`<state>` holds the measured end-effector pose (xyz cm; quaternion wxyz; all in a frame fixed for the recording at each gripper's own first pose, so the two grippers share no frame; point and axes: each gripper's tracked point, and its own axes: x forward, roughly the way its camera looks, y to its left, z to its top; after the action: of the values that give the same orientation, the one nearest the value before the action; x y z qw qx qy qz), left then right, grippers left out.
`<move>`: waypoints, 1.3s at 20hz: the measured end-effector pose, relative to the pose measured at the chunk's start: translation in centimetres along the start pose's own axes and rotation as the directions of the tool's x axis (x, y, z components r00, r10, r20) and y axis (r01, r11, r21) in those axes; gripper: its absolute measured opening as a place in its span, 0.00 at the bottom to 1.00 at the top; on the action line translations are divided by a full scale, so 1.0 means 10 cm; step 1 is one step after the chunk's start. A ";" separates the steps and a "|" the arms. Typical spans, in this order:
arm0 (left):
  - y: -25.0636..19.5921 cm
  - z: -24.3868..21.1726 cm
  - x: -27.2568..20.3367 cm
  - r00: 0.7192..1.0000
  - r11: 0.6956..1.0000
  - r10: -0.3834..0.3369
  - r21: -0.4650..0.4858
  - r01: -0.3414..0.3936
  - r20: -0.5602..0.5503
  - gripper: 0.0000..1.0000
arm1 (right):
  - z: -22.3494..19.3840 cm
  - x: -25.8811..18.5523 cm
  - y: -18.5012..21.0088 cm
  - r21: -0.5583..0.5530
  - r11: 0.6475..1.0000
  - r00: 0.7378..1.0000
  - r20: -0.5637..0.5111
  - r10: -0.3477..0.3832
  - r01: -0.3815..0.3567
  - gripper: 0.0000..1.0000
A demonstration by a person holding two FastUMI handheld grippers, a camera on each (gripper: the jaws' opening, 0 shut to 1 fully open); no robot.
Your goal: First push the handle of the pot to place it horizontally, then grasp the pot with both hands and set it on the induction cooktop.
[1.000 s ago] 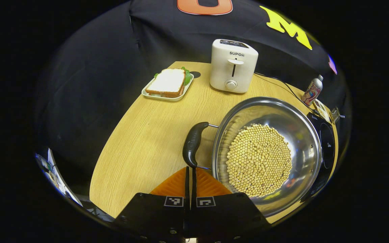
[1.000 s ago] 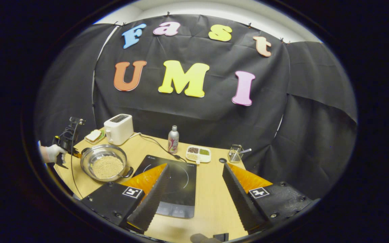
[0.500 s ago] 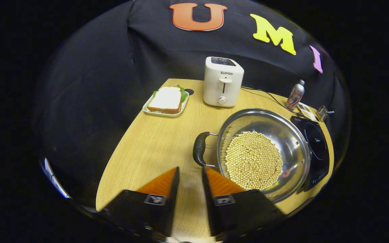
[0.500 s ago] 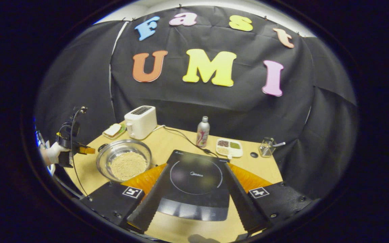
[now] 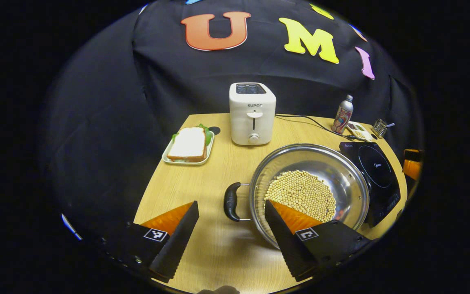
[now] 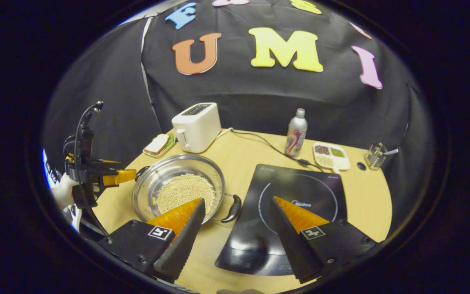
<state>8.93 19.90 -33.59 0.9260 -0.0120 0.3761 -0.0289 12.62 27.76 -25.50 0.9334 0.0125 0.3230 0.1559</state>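
A steel pot [image 5: 320, 157] with soybeans [image 5: 300, 194] in it stands on the wooden table [image 5: 202, 171], left of the black induction cooktop [image 5: 371, 171]. My left gripper [image 5: 231, 206] is open and hangs short of the pot's black left handle [image 5: 231, 201], which lies across the gap between its fingers. In the right gripper view the pot [image 6: 169, 169] sits at the left with the cooktop [image 6: 300, 196] beside it. My right gripper [image 6: 237, 202] is open, above and short of the right handle [image 6: 233, 208]. A gloved hand [image 6: 61, 192] holds the left gripper [image 6: 112, 176] beside the pot.
A white toaster [image 5: 252, 114] stands behind the pot, with a sandwich on a tray [image 5: 188, 145] to its left. A spray bottle [image 5: 343, 109], a divided dish [image 5: 357, 130] and a small wire holder [image 5: 380, 127] line the back right. A cable [image 6: 259, 141] runs to the cooktop.
My left gripper has opened and drawn back from the left handle, where it was shut. My right gripper has moved in over the table toward the pot's right handle and the cooktop.
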 end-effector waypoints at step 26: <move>-0.01 -0.35 0.82 0.987 1.000 0.028 -0.008 -0.030 -0.161 0.80 | -0.45 1.38 0.30 0.121 0.991 0.949 -0.314 -0.021 0.062 0.70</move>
<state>12.34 19.33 -41.81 0.8929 -0.0091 0.4499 -0.0144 19.31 34.39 -36.94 0.8708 0.0411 0.4762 0.1148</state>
